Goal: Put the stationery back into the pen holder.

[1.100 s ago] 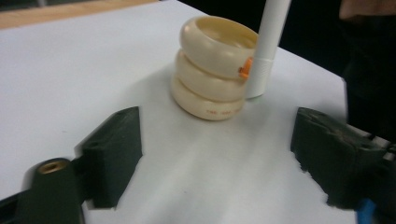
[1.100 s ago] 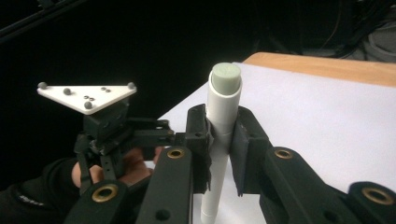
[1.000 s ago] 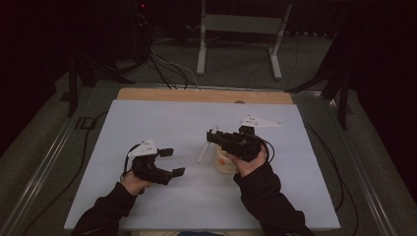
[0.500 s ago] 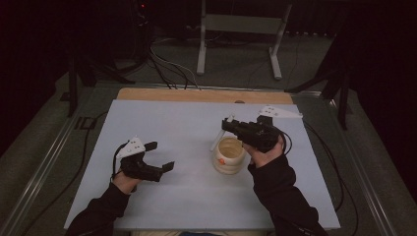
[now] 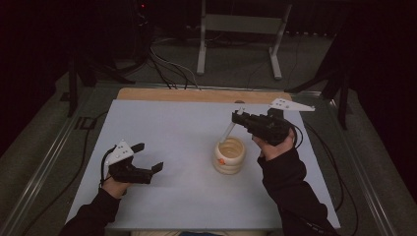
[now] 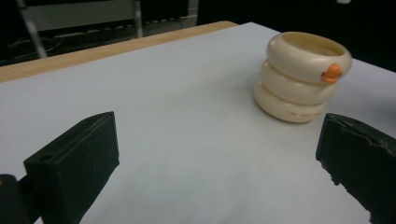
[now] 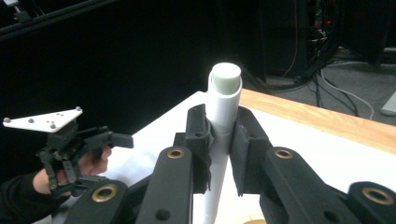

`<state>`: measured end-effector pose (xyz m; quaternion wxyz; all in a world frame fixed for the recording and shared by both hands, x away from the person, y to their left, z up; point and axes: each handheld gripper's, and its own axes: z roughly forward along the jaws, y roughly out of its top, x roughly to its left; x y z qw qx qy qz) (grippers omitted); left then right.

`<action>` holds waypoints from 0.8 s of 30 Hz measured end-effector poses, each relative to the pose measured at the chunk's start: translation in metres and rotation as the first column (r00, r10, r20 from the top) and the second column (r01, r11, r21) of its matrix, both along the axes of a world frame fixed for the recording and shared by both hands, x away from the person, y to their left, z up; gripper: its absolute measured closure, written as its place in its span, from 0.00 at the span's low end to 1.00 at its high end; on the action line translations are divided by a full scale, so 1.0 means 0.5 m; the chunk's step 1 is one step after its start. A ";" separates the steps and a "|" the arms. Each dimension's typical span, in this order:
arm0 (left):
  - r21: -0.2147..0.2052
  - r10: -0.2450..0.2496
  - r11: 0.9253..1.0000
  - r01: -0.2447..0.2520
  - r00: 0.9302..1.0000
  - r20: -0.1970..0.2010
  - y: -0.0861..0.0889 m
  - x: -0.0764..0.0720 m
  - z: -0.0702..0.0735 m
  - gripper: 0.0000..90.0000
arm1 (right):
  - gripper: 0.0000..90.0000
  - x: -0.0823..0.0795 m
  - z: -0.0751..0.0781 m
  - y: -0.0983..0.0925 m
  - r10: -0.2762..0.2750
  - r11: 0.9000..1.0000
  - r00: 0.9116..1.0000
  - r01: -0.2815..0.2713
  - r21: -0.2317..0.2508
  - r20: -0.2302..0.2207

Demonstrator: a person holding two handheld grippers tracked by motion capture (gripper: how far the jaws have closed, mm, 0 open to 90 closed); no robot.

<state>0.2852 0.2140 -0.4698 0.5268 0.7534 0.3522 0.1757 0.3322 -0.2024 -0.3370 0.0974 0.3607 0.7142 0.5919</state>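
Observation:
A stack of three cream rings (image 5: pixel 229 156) with a small orange piece (image 5: pixel 222 161) stands on the white mat, and also sits ahead of the left gripper (image 6: pixel 301 79). My right gripper (image 5: pixel 239 118) is above and right of the stack, shut on a white rod (image 5: pixel 228 132) that slants down toward the stack's top rim. In the right gripper view the pads clamp the rod (image 7: pixel 224 102) below its capped end. My left gripper (image 5: pixel 147 157) rests low at the mat's left. Its jaws have just opened wider and stand far apart with nothing between them (image 6: pixel 219 158).
The white mat (image 5: pixel 172 123) covers a table with a wooden strip (image 5: pixel 196 94) along the far edge. Cables and a metal stand's legs (image 5: pixel 236 54) lie on the dark floor beyond. Metal rails run along both sides of the table.
My right gripper has moved right and up with the rod, uncovering the ring stack. The left gripper has slid left, away from the stack.

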 end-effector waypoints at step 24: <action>0.019 0.046 0.999 -0.046 0.999 0.008 0.044 -0.024 -0.037 0.00 | 0.87 0.019 -0.011 -0.034 -0.016 0.989 0.999 0.020 -0.144 0.028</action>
